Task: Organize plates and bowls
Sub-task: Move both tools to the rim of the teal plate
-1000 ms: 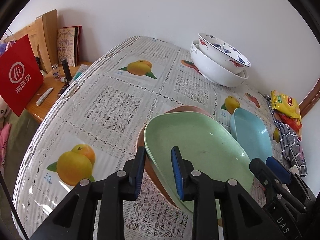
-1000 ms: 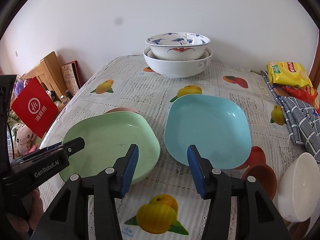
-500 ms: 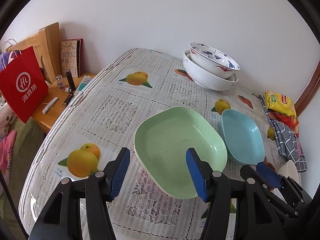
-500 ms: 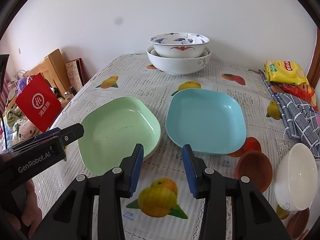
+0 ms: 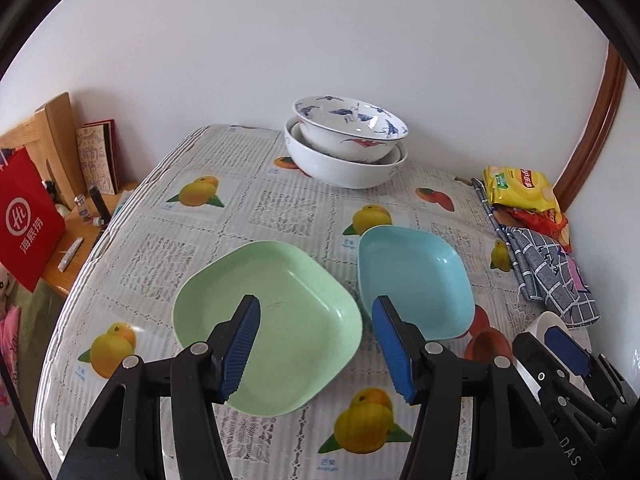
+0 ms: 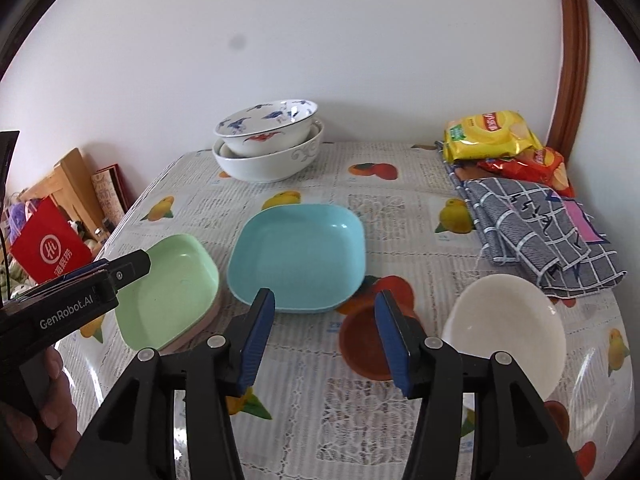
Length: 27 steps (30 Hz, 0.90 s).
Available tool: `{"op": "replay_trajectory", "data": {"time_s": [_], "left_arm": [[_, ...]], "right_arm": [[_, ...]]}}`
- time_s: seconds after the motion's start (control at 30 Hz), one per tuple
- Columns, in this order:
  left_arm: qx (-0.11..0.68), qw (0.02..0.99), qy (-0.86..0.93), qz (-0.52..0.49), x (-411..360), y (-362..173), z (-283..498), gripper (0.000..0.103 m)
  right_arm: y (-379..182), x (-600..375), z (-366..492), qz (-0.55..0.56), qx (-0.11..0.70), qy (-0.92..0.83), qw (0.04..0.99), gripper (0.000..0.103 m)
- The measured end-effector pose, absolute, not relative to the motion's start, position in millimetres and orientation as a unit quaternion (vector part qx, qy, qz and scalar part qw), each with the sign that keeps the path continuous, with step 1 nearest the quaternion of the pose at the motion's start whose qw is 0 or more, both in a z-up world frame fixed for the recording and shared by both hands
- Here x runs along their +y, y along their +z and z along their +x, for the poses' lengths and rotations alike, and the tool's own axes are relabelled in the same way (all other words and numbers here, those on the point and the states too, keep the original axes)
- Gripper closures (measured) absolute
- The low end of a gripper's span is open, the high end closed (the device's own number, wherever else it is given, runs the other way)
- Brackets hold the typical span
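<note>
Right wrist view: my right tongs (image 6: pixel 324 336) are opening with nothing between them, hanging just above the near rim of the square light-blue plastic plate (image 6: pixel 298 258) on the tabletop (image 6: pixel 400 216). My left tongs (image 5: pixel 316 346) are standing apart and empty over the square green plastic plate (image 5: pixel 288 320) beside it.

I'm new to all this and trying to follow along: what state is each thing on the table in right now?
Green plate: stacked on a pinkish plate, released.
Blue plate: flat, alone.
Patterned bowl: nested in big white bowl.
Small white bowl: tilted.
Brown dish: upright.
Left gripper: open, empty.
Right gripper: opening, empty.
</note>
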<state>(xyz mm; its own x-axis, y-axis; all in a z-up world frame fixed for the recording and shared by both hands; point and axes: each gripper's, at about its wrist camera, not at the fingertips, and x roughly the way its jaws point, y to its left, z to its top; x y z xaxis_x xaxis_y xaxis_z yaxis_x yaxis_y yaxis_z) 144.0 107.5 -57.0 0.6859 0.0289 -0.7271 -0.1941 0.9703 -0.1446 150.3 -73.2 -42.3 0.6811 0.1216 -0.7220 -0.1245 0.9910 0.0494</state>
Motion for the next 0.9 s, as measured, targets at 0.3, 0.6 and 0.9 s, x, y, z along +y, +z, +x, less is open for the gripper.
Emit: {"op": "replay_trajectory", "data": {"time_s": [0.3, 0.6, 0.9], "left_arm": [[0.395, 0.915, 0.045, -0.065, 74.9, -51.2, 170.6, 0.047], [0.431, 0.899, 0.043, -0.060, 70.5, -70.3, 204.7, 0.047], [0.456, 0.887, 0.051, -0.055, 76.6, -93.0, 237.9, 0.047]], "right_arm": [[-38.9, -112.3, 168.9, 0.028, 0.415, 0.049, 0.908, 0.049], [-55.5, -101.1, 198.2, 0.031, 0.437, 0.062, 0.897, 0.048], [-82.7, -87.5, 234.0, 0.025, 0.451, 0.066, 0.890, 0.048]]}}
